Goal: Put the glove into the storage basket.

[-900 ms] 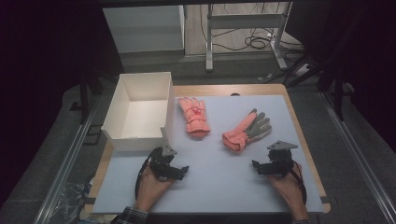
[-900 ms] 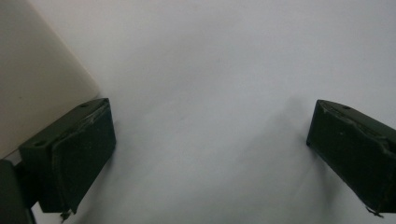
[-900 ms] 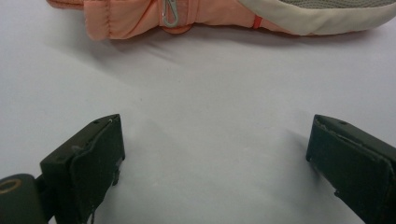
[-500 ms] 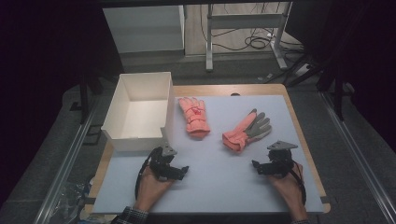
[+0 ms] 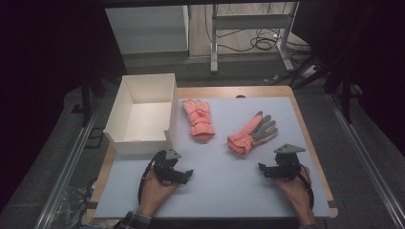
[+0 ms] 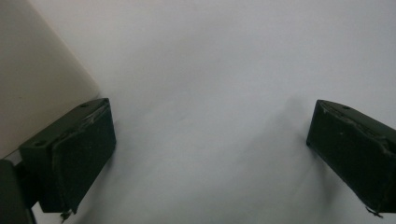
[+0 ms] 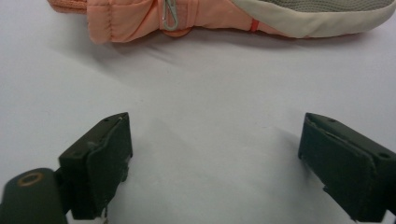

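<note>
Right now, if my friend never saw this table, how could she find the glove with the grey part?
Start at the big white box on the table's left side. Two pink gloves lie to its right on the pale mat; skip the all-pink glove beside the box. The grey-palmed glove lies farther right, slanted, its grey fingers pointing away from the person, nearest the right tongs.

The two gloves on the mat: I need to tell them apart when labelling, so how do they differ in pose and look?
The left glove lies nearly straight beside the white box, fingers pointing away from the person; the right glove lies diagonally, fingers toward the far right. The left glove shows an all-orange side with a red mark; the right glove shows grey fingers and palm. Both are orange, flat on the mat and untouched.
</note>
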{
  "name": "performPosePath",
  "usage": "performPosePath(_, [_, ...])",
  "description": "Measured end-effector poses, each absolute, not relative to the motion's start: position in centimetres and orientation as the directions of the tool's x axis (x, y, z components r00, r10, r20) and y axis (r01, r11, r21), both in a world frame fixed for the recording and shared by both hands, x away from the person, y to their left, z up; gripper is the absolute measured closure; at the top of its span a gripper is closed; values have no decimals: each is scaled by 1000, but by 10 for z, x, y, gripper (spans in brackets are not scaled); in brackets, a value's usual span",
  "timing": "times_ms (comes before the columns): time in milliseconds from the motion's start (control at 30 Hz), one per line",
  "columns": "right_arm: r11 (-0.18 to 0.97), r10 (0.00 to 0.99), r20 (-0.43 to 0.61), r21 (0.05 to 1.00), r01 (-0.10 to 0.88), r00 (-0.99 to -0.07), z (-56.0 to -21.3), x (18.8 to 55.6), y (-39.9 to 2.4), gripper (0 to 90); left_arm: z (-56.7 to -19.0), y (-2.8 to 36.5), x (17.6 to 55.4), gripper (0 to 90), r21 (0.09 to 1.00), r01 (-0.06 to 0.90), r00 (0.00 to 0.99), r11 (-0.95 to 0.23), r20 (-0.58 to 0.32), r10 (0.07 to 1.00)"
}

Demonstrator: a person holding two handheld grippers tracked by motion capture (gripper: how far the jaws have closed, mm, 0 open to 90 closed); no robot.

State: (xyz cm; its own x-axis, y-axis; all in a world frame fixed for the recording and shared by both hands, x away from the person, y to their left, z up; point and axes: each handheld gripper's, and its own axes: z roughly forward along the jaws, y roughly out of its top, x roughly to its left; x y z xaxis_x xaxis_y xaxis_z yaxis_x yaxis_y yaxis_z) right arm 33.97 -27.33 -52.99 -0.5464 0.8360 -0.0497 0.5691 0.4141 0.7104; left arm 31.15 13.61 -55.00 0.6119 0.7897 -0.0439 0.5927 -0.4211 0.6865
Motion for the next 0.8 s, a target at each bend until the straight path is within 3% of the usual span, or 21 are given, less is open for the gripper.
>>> performPosePath(300, [404, 836, -28, 707, 580, -548, -522, 344, -275, 189, -550, 136, 312, 14, 687, 593, 612, -420, -45, 790])
performPosePath(600, [365, 852, -13, 731, 576, -523, -497, 354, -272, 193, -550, 136, 312, 13, 687, 593, 611, -420, -45, 790])
performPosePath(800, [342, 850, 12, 748, 569, -526, -482, 366, -267, 276, -550, 136, 312, 14, 687, 593, 611, -420, -46, 790])
